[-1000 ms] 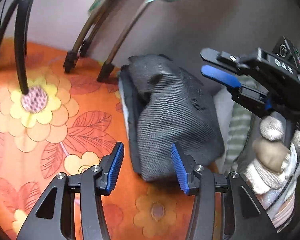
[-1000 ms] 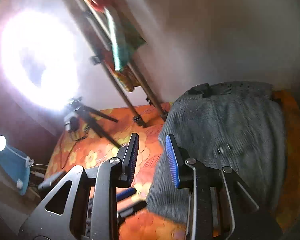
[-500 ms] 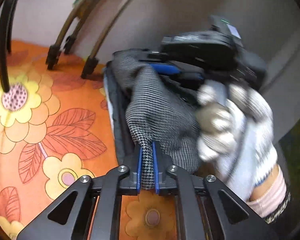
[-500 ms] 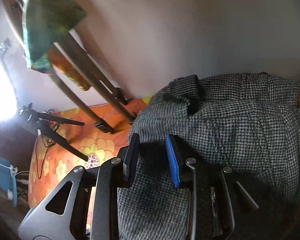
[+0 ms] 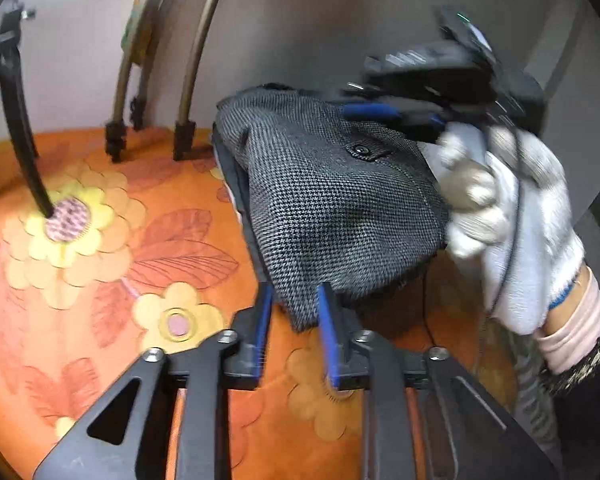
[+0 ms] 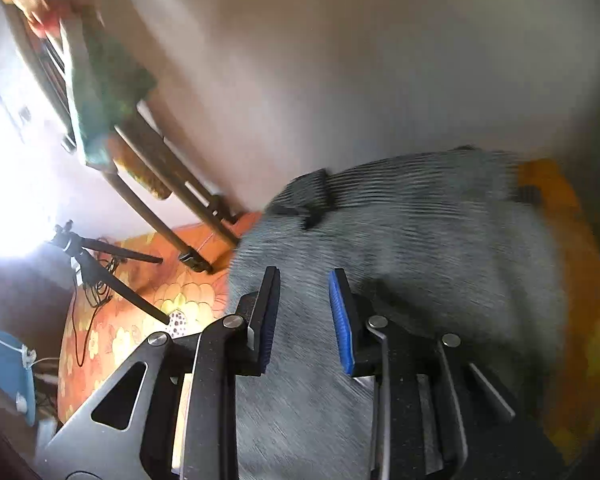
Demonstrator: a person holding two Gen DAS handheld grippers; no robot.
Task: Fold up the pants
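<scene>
Left wrist: gloved hand (image 5: 512, 224) tilts right gripper (image 5: 384, 114) over pants (image 5: 332, 200).

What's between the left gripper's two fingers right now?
In the left wrist view, the near corner of the grey houndstooth pants sits in the gap of the left gripper; the jaws stand apart, not pinching it.

Right gripper (image 6: 303, 316) hangs with jaws parted over blurred grey pants (image 6: 420, 248); orange floral cloth (image 6: 132, 320) beneath; tripod (image 6: 100, 268) stands at left
</scene>
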